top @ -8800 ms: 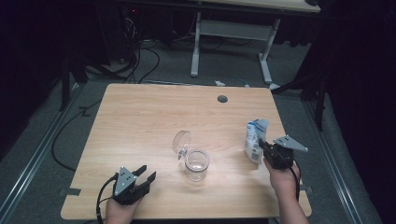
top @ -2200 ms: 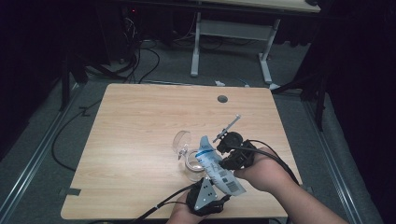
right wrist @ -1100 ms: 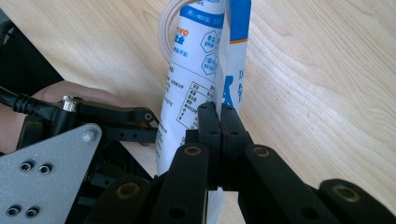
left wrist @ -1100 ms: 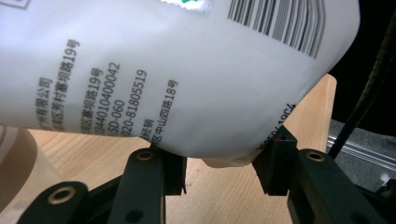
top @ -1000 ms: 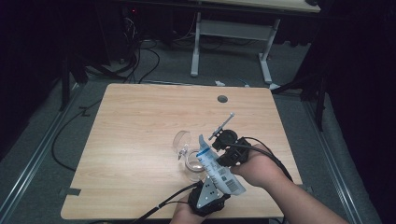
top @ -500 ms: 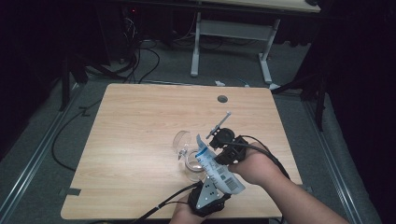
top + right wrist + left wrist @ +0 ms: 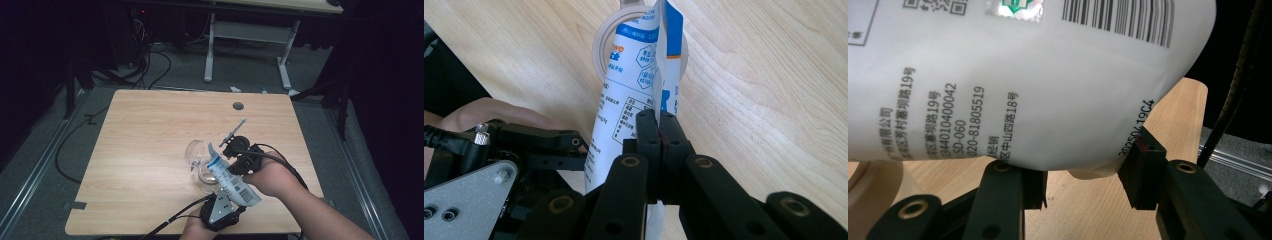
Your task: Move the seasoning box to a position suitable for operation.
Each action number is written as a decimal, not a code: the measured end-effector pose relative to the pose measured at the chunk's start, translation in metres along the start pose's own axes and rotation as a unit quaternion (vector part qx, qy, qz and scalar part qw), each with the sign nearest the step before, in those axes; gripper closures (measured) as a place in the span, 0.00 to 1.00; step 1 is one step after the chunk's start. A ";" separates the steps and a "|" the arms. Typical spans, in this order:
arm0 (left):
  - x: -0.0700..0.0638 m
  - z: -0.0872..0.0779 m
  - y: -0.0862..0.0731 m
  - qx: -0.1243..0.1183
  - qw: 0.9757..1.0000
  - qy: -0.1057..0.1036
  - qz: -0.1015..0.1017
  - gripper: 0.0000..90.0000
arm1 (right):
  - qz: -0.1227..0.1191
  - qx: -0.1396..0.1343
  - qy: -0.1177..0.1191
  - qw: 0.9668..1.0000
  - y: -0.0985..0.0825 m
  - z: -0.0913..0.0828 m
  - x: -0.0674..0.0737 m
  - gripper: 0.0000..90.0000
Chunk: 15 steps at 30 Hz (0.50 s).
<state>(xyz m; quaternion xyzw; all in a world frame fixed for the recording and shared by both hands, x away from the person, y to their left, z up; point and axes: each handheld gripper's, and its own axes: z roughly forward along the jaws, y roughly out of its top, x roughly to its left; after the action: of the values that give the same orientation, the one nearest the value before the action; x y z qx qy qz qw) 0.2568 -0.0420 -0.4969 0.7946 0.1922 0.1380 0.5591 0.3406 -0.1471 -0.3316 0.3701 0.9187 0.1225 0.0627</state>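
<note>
The pouch [image 7: 231, 176] is tilted further over the glass jar [image 7: 205, 172] than a moment ago, gripped by both the left gripper [image 7: 1083, 175] fingers and right gripper [image 7: 659, 135] fingers; pouring is judged under way.

The table [image 7: 150, 130] is lit evenly from above while the surroundings are left dark; slight softness is seen in close views.

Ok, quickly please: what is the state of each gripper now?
Left gripper: closed on the bottom of the white and blue printed plastic pouch.
Right gripper: closed, pinching the pouch's flat side seam.
</note>
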 end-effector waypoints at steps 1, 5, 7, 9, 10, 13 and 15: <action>0.000 0.000 0.000 -0.001 1.000 0.000 -0.001 0.67 | 0.001 0.000 0.001 1.000 0.000 0.000 0.000 1.00; 0.000 0.000 0.000 0.000 1.000 -0.004 -0.002 0.67 | 0.007 -0.004 0.004 1.000 -0.001 0.000 -0.001 1.00; 0.000 0.001 0.000 0.001 1.000 -0.005 -0.004 0.67 | 0.014 -0.004 0.005 1.000 -0.002 0.001 -0.001 1.00; 0.001 0.002 0.000 0.002 1.000 -0.006 -0.005 0.67 | 0.018 -0.004 0.003 1.000 -0.002 0.001 -0.002 1.00; 0.001 0.002 0.000 0.001 1.000 -0.006 -0.005 0.67 | 0.018 -0.005 0.002 1.000 -0.002 0.001 -0.002 1.00; 0.000 0.002 0.001 0.002 1.000 -0.008 -0.003 0.67 | 0.011 -0.002 -0.002 1.000 -0.002 0.000 -0.002 1.00; -0.001 0.003 0.002 0.000 1.000 -0.008 -0.003 0.67 | 0.006 0.003 0.001 1.000 -0.002 0.000 -0.001 1.00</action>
<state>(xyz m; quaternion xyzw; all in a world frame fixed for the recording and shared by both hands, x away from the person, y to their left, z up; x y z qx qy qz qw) 0.2577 -0.0450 -0.4960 0.7950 0.1899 0.1299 0.5612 0.3400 -0.1489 -0.3320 0.3756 0.9170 0.1203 0.0602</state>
